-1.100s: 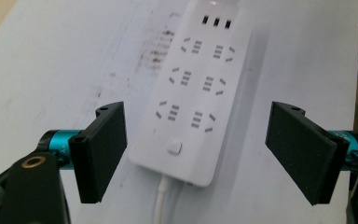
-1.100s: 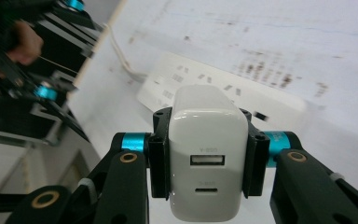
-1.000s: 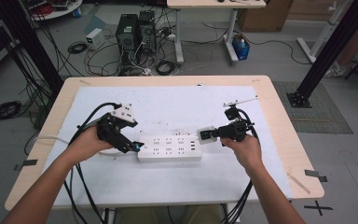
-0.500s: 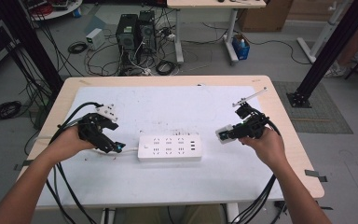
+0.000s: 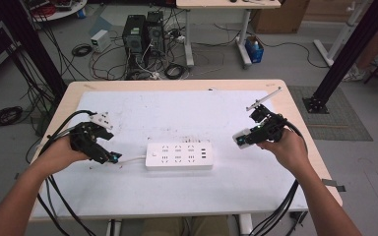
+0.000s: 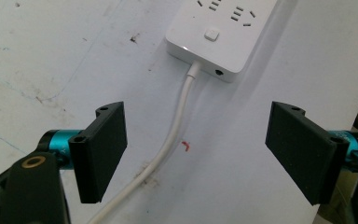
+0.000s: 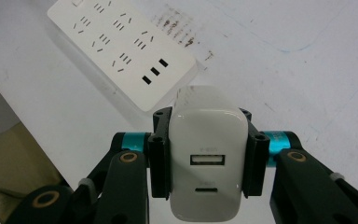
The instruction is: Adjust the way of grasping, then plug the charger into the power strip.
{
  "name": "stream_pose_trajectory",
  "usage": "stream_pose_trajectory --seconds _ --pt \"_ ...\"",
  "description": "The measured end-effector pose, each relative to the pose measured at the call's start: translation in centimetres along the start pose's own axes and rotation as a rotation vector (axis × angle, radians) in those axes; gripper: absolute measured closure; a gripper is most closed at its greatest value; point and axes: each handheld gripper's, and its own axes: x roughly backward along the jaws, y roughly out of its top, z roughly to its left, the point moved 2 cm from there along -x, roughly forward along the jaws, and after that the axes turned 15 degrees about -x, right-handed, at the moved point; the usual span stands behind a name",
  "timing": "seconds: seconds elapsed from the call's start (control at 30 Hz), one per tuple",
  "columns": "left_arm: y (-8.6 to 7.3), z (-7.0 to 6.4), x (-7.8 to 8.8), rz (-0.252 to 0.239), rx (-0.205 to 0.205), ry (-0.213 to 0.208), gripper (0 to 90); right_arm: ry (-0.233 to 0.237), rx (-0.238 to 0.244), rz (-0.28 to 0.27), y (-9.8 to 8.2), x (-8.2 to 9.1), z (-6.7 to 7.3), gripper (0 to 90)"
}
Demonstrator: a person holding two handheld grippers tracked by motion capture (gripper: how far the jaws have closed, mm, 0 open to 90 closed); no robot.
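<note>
Right gripper [image 7: 208,154] clamped tight on white charger [image 7: 207,158], lifted off table, USB ports facing its camera. Left gripper [image 6: 196,154] jaws wide apart, gripping nothing, white cord [image 6: 170,144] running between them on mat. Power strip [image 5: 179,156] flat mid-table between both grippers, touching neither, sockets up. Nothing between charger and strip. Farther back: table [image 5: 177,84] edge, then PC towers [image 5: 141,32], cable tangle [image 5: 172,71] on floor, second desk [image 5: 226,4].
</note>
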Motion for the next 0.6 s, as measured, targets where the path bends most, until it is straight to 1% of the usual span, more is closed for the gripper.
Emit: stream_pose_trajectory --seconds 0.07,0.17,0.23,0.33,0.43,0.47,0.5,0.53,0.57,0.6 --pt "0.06 0.01 0.08 0.002 -0.003 0.002 20.7 -0.007 0.009 0.002 -0.03 -0.01 0.01 62.1" --pt "0.31 0.07 0.12 0.006 -0.019 -0.002 20.7 -0.014 0.008 0.003 -0.20 0.09 0.04 62.1" --pt "0.40 0.10 0.10 0.006 -0.019 -0.003 20.7 -0.011 0.008 0.001 -0.23 0.16 0.02 62.1" --pt "0.62 0.24 0.00 0.009 -0.033 -0.010 20.7 -0.011 0.003 -0.008 -0.32 0.39 -0.05 62.1" --pt "0.64 0.28 -0.07 0.018 -0.041 -0.015 20.7 -0.016 0.031 -0.002 -0.37 0.31 0.07 62.1" --pt "0.63 0.27 -0.09 0.020 -0.038 -0.016 20.7 -0.018 0.037 0.001 -0.37 0.29 0.14 62.1" --pt "0.60 0.28 -0.09 0.020 -0.034 -0.019 20.7 -0.016 0.042 -0.001 -0.33 0.25 0.22 62.0" --pt "0.56 0.37 -0.06 0.027 -0.042 -0.026 20.7 -0.015 0.049 -0.001 -0.28 0.26 0.35 62.1" --pt "0.53 0.38 -0.10 0.026 -0.039 -0.031 20.7 -0.012 0.059 0.001 -0.21 0.24 0.49 62.0" --pt "0.47 0.51 -0.11 0.036 -0.045 -0.036 20.7 -0.012 0.062 0.001 -0.14 0.21 0.63 62.1"
